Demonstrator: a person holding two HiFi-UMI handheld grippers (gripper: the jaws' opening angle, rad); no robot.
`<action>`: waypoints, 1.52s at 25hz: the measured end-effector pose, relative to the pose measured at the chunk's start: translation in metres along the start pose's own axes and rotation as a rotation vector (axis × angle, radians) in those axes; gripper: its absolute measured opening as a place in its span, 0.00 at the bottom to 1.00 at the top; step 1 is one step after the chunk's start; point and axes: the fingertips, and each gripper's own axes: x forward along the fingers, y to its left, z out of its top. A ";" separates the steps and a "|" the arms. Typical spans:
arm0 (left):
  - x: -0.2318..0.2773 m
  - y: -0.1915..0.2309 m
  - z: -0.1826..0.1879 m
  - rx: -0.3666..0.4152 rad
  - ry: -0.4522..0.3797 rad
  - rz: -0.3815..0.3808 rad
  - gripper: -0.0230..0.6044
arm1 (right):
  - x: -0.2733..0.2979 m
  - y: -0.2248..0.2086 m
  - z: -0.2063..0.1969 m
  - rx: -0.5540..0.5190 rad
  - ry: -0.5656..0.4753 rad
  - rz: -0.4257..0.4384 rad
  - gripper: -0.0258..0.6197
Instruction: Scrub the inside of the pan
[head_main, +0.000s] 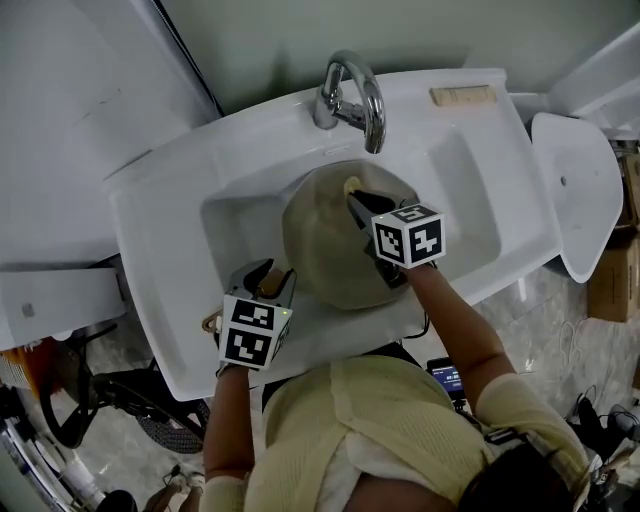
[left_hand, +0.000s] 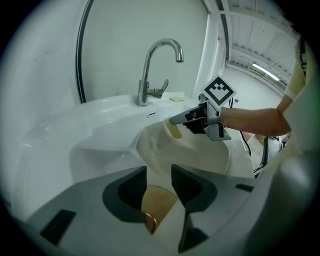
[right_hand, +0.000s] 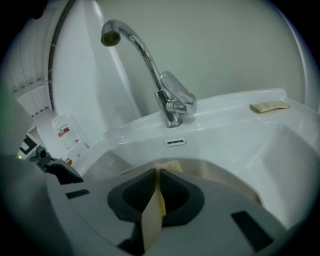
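Right gripper view, sponge (right_hand: 152, 220) pinched thin, head view, pan (head_main: 320, 255)

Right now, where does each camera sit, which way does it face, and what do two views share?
Head view: on the person's head, steeply down at sink and pan; shows left gripper, right gripper, right forearm.
Left gripper view: on that gripper, across the pan toward the faucet; shows its open jaws, the right forearm.
Right gripper view: on that gripper, toward the faucet; shows its jaws shut on a sponge.
Shared: both gripper views show the faucet.
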 end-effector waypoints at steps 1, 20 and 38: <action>0.003 0.001 0.001 -0.004 0.015 -0.009 0.34 | 0.005 -0.001 -0.001 -0.019 0.008 -0.006 0.11; 0.067 0.037 0.020 -0.194 0.153 -0.076 0.35 | 0.049 -0.036 -0.008 -0.249 0.065 -0.182 0.11; 0.082 0.045 0.014 -0.264 0.172 -0.108 0.24 | 0.085 -0.022 -0.022 -0.247 0.107 -0.123 0.11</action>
